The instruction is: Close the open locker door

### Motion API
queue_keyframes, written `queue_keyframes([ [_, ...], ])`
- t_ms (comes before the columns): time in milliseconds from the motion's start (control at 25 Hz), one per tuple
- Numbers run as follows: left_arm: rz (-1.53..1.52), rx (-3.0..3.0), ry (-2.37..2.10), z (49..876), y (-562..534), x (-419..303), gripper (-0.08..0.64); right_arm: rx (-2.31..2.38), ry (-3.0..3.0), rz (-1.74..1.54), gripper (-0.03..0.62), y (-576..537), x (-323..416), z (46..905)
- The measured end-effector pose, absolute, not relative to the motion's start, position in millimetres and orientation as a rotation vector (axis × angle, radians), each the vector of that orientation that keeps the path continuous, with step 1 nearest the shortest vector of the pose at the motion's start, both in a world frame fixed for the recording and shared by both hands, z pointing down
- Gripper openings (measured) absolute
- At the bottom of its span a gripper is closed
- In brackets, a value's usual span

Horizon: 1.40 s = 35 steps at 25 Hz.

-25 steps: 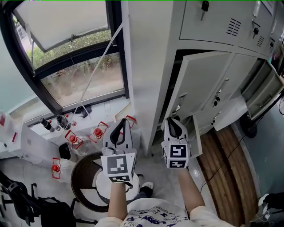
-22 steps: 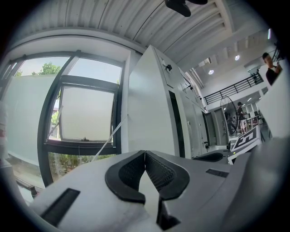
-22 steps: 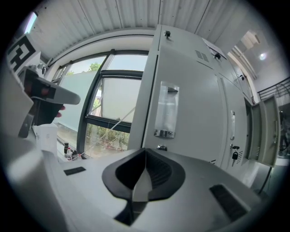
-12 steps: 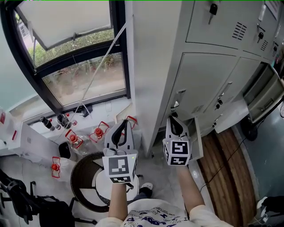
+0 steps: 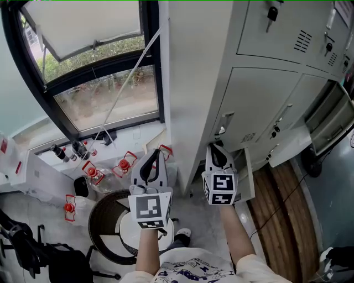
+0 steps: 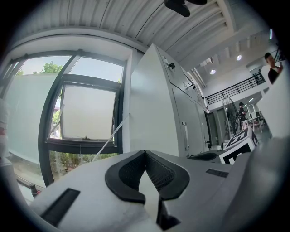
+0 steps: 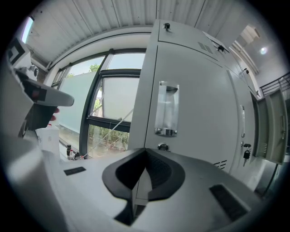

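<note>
The grey locker door (image 5: 264, 99) in the cabinet's middle row lies flush with its frame. Its recessed handle (image 5: 225, 122) and small lock sit near its left edge. My right gripper (image 5: 217, 148) is shut with nothing in it, its tips just below that handle and close to the door. In the right gripper view the handle (image 7: 166, 108) and lock (image 7: 163, 147) stand straight ahead above the shut jaws (image 7: 146, 151). My left gripper (image 5: 155, 157) is also shut and empty, held to the left of the cabinet's side wall (image 6: 149, 108).
A lower door (image 5: 247, 174) hangs open beside my right hand, and further doors (image 5: 289, 145) stand open to the right. A key (image 5: 271, 12) hangs in the top locker. Red-capped bottles (image 5: 123, 164) and a round stool (image 5: 105, 221) sit below the window (image 5: 105, 94).
The middle-row door has swung from ajar to flush with the cabinet. My right gripper has followed it slightly forward. The left gripper has stayed in place.
</note>
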<state>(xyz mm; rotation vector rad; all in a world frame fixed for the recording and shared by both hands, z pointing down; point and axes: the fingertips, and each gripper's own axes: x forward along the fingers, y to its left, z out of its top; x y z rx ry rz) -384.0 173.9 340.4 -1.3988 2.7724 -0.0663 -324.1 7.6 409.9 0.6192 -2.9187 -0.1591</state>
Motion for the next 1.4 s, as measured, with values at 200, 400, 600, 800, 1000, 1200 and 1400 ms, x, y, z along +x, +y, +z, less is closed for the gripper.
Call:
queue_keyframes([
  [200,-0.076,-1.416,2.769,344.0,172.6,-387.7,0.003,0.604,-2.957,-0.135,-0.005,10.1,-320.0,407.3],
  [400,-0.069,-1.463,2.734,342.0,164.6,-386.0,0.003,0.617,-3.004,-0.115,-0.005,17.3,-307.1,395.2],
  [600,-0.085,-1.536,2.703,349.2,156.6,-382.4,0.003,0.715,-3.024,-0.096,-0.005,15.6,-280.8,385.3],
  [800,-0.106,-1.606,2.7,360.1,144.4,-371.7,0.004,0.815,-2.993,-0.072,0.057,1.0,-240.1,388.4],
  [1000,-0.084,-1.66,2.653,359.0,123.4,-348.8,0.003,0.965,-2.916,-0.05,0.057,-25.0,-178.3,402.2],
  [1200,-0.093,-1.706,2.644,366.7,101.6,-322.2,0.003,1.083,-2.83,-0.002,0.058,-57.2,-119.6,419.3],
  [1400,-0.108,-1.748,2.627,371.9,76.1,-290.9,0.003,1.119,-2.762,0.039,0.057,-78.8,-75.7,441.5],
])
